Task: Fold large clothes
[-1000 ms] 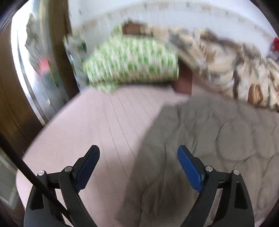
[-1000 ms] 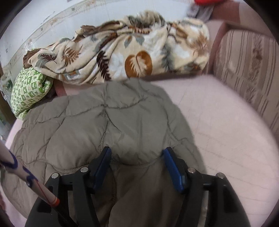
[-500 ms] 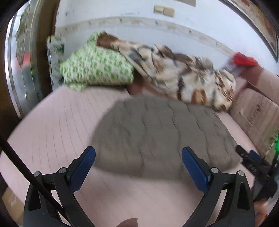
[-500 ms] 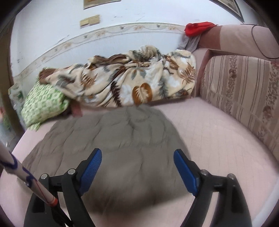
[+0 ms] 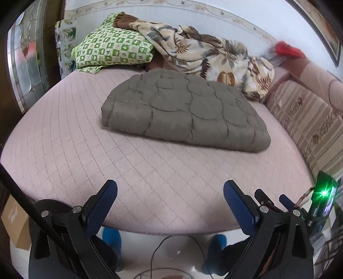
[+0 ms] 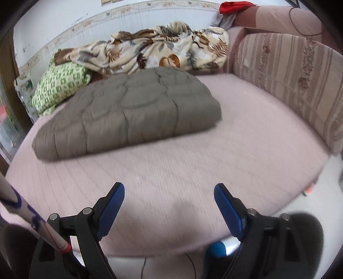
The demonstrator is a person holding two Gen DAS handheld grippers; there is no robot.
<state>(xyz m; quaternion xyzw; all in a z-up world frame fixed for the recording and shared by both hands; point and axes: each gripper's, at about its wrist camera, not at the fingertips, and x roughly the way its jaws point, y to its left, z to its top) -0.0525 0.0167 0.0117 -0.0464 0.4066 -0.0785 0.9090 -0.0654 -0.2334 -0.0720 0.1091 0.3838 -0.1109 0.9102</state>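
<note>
A: Where is the garment?

B: The grey-brown quilted padded coat (image 5: 184, 111) lies folded into a thick, roughly rectangular bundle on the pale pink quilted mattress (image 5: 133, 167). It sits toward the back half of the bed, flat and unheld. From the right wrist view the same coat (image 6: 128, 113) shows a rounded folded edge facing the camera.

A: And the tools?

B: The left tool (image 5: 170, 203) has its blue-padded fingers (image 5: 100, 206) spread wide apart, with nothing between them. It hangs over the near edge of the mattress, well apart from the coat. The right tool (image 6: 169, 206) is likewise spread wide and empty, near the front edge of the bed, also well clear of the coat.

A: What lies behind the coat?

B: A green-and-white checked pillow (image 5: 113, 49) sits at the back left, and a cream blanket with brown leaf print (image 5: 205, 55) is heaped along the wall, its edge just behind the coat. On the right stands a striped beige upholstered backrest (image 6: 285, 79), with a red cloth (image 6: 233, 5) on top at the far corner.

A: Anything below the bed edge?

B: Blue slippers (image 5: 110, 236) and a thin dark cable (image 5: 171, 246) on a light floor.
</note>
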